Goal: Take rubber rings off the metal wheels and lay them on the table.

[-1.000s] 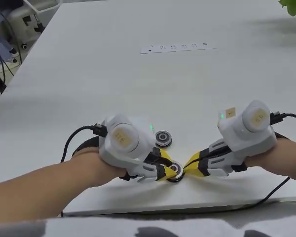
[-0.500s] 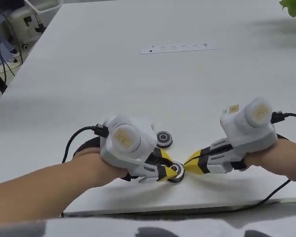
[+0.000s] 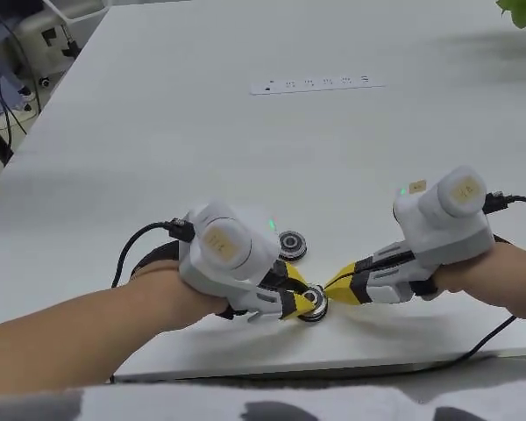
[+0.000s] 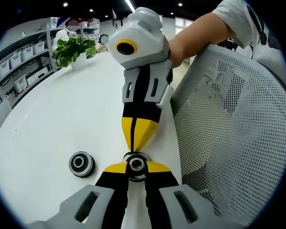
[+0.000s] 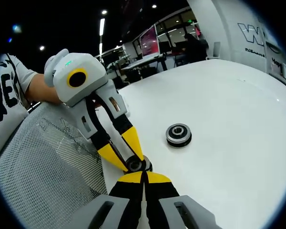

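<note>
Pinching a round metal wheel (image 5: 135, 164) between left gripper (image 4: 136, 167) jaws, right gripper (image 5: 144, 173) jaws pressed together at its rim, black-ringed wheel (image 3: 290, 245) nearby.

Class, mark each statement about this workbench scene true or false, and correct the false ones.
1. The left gripper is clamped on a metal wheel. True.
2. The right gripper has its jaws spread wide. False: they are closed together, with the tips at the clamped wheel.
3. A second wheel lies flat on the table, apart from both grippers. True.
4. The power strip lies between the grippers. False: it lies far across the table, beyond them.
</note>
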`<control>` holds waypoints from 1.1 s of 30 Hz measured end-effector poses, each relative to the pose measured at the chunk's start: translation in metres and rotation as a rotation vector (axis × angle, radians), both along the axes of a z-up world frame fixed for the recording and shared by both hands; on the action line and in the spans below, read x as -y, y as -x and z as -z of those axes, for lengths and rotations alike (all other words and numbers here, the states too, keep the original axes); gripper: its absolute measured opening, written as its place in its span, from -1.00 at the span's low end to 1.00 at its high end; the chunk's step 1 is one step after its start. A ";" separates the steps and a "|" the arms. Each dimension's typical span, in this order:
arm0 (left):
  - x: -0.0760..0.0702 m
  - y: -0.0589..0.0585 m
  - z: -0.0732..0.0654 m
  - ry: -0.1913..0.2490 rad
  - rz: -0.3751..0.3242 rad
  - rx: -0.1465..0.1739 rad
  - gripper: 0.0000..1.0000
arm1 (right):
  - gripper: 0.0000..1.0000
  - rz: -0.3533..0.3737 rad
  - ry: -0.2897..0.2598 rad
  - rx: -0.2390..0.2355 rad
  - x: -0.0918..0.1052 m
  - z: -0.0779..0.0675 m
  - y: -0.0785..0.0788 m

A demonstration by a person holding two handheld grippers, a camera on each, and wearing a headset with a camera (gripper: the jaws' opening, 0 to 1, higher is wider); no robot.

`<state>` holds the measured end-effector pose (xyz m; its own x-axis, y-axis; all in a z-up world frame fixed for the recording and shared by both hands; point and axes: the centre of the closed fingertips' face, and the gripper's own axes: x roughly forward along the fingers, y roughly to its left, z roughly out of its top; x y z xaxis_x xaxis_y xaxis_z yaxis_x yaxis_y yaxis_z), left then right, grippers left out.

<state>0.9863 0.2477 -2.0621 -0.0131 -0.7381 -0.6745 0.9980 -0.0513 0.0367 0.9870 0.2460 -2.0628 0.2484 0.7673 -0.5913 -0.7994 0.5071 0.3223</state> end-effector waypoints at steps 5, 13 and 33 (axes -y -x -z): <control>0.000 0.000 0.000 -0.001 -0.001 0.000 -0.85 | -1.00 0.001 -0.002 -0.002 -0.001 -0.001 0.001; 0.000 0.000 0.000 -0.002 -0.001 -0.001 -0.85 | -1.00 -0.002 -0.002 -0.002 -0.001 -0.001 0.001; 0.000 0.000 0.000 -0.003 -0.005 -0.003 -0.85 | -1.00 -0.004 -0.018 -0.007 -0.003 -0.001 0.001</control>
